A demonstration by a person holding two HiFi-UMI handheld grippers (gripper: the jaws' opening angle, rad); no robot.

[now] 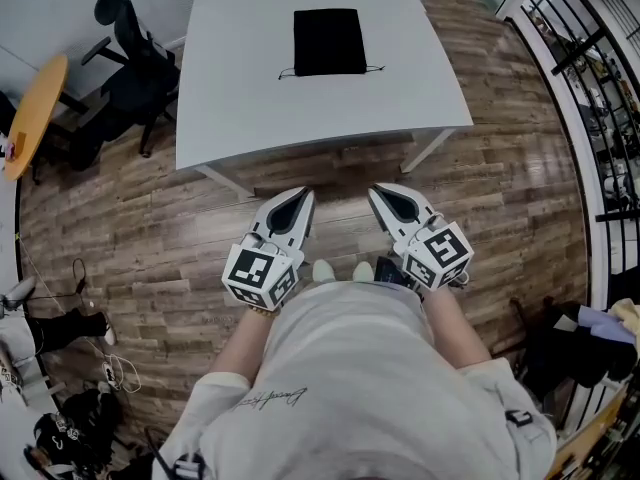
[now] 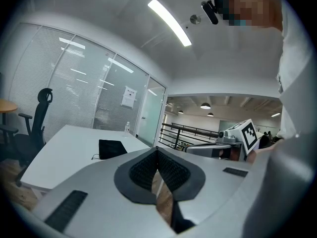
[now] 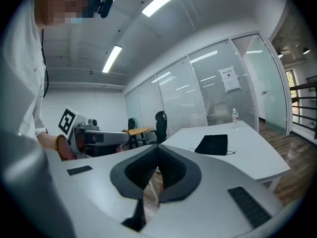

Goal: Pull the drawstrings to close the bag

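Standing short of the desk (image 1: 230, 118), the person holds both claws close to the body, noses aimed at twelve o'clock across a strip of wooden floor (image 1: 150, 228). Out at ten o'clock sit a round wooden table (image 1: 35, 108) and a black office chair (image 1: 125, 43), neither part of the job.

The left claw (image 1: 303, 194) is closed on nothing. In the left gripper view its ribbed pads (image 2: 141, 170) meet at the tip, with only floor showing below them. In the head view the bag (image 1: 329, 41) lies ahead of it, a shade toward one o'clock, flat on the far half of the desk and well apart from both claws. Its long axis runs from six to twelve o'clock, away from the person. The drawstrings (image 1: 283, 74) stick out at its near edge, one tail toward nine o'clock and one toward three. They are thin, so the mouth is probably that near edge, though I can't tell how the cord is threaded.

The right claw (image 1: 379, 190) is likewise shut and empty, pads (image 3: 173, 168) pressed together, and the bag lies at about its eleven o'clock. Neither claw is clearly nearer, as the bag sits almost midway between their lines. By my reading, each claw should go forward over the desk's near edge, open, and take the tail on its own side. The pull would then run along the nine-to-three line. A black railing (image 1: 590, 88) borders the floor at three o'clock.
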